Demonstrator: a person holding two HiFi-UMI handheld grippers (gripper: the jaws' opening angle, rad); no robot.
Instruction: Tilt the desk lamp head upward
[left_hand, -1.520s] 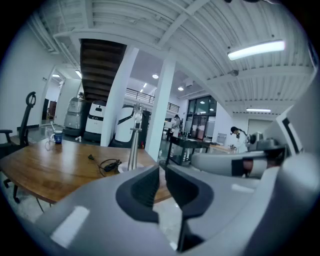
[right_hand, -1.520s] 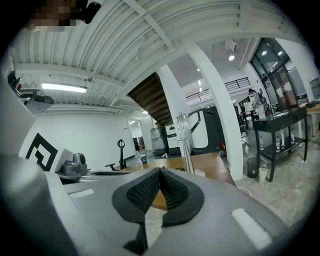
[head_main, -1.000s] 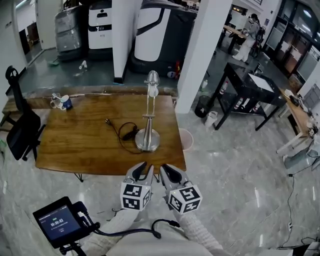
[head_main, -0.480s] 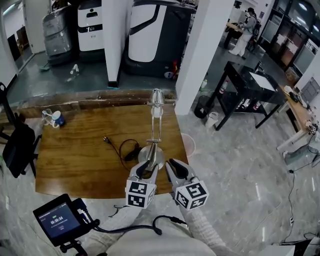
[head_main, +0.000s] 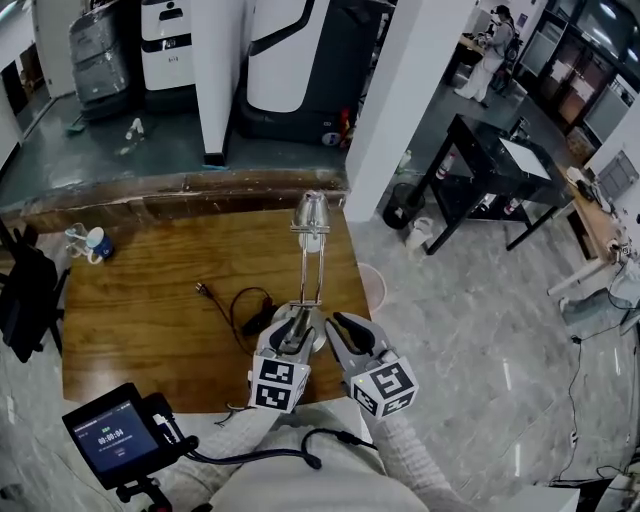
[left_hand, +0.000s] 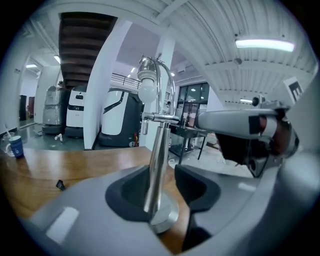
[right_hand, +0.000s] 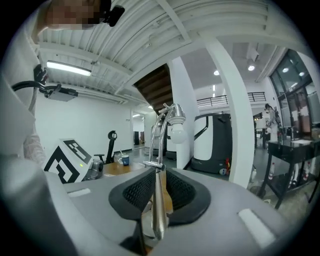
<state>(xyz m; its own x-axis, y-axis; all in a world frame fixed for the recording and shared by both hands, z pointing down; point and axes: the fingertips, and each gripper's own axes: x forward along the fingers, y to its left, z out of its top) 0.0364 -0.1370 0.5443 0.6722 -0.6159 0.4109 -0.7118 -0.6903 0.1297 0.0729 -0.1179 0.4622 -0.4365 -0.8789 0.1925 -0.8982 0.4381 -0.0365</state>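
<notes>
Wood-top table (head_main: 130, 320) with the chrome desk lamp (head_main: 308, 262) standing near its right-hand edge, base down, stem upright. The lamp head (head_main: 311, 212) sits at the top of the curved neck and faces downward. It's basically a little chrome cup with a white bulb (left_hand: 146, 90) sitting in it.

Left gripper (left_hand: 163, 189) is down low at the lamp. Its jaws are opening, with the fat lower part of the stem standing between them right above the round base. There's a clear gap on the right pad's side, so it's not squeezing anything.

Right gripper (right_hand: 159, 197) is just beside the left one, pointed at the same stem. Its jaws are only a narrow slit apart and the stem lines up with that slit. I honestly can't tell if the stem is inside the tips or just past them, and nothing looks clamped.

Container-wise, there's a blue cup (head_main: 97, 241) at the far left end of the table with a pale mug (head_main: 75, 237) touching it, well apart from the lamp. The angle doesn't show what's in either. A pinkish bin (head_main: 371, 285) sits on the floor just beside the table's right edge, contents not visible. The lamp's black cord (head_main: 236, 303) lies looped on the wood left of the base.
</notes>
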